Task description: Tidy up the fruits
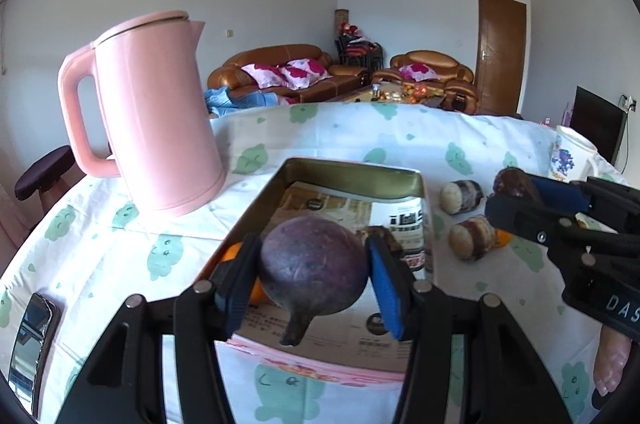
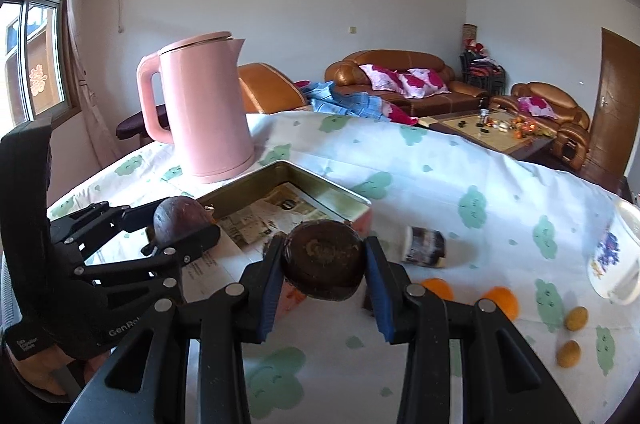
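I am working over the tabletop (image 2: pixel 440 176), draped in a white cloth with green cloud prints, and I am taking the metal tray (image 1: pixel 352 170) as my landmark. The pink kettle (image 1: pixel 156 112) is standing just beyond the tray's far left corner, clear of my path. The tray is lined with newspaper, which I judge is there to cushion the fruit being gathered inside.

My left gripper (image 1: pixel 314 274) is hanging over the tray's near end, its fingers clamping a round purple fruit (image 1: pixel 314 266) by its sides with the stalk end pointing down, so it should settle without rolling. My right gripper (image 2: pixel 324 264) is hovering beside the tray's right wall, its fingers pinching a dark brown fruit (image 2: pixel 324 258) across its middle, apparently waiting its turn.

To the right of the tray, two short cut purple-skinned pieces (image 1: pixel 462 196) are lying on the cloth. Further right, oranges (image 2: pixel 500 300) and small yellowish fruits (image 2: pixel 576 318) are resting on the cloth, not yet collected, and a printed mug (image 2: pixel 612 264) is standing beyond them
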A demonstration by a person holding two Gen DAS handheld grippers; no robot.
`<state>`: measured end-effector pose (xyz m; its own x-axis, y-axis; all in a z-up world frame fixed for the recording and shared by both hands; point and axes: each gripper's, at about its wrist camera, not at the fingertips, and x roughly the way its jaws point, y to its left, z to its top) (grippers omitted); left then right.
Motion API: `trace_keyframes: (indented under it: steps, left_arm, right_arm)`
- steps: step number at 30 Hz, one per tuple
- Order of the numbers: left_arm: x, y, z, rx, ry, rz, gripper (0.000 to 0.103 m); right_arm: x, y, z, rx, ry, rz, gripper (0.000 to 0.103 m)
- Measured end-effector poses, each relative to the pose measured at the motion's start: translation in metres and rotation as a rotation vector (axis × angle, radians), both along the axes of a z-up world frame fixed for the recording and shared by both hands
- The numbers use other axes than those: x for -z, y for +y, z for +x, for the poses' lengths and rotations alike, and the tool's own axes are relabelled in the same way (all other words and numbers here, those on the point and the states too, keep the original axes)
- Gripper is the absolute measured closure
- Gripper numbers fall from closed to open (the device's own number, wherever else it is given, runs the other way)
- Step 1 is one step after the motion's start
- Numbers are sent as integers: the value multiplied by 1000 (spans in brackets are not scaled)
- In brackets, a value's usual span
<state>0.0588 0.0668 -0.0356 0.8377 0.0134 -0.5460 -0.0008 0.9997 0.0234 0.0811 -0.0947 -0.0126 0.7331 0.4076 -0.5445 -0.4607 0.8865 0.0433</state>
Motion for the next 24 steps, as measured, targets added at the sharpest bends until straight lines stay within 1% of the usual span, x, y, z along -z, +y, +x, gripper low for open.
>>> trace_keyframes:
  steps: [12, 19, 24]
  left_arm:
    - [4, 15, 4, -27, 22, -2, 48]
    - [6, 30, 7, -49, 36, -24, 48]
    - [9, 34, 11, -50, 49, -34, 48]
  right_arm:
    - [7, 29, 13, -57, 31, -7, 62]
    - [13, 38, 14, -73, 46, -14, 62]
    - [18, 43, 17, -83, 58, -20, 62]
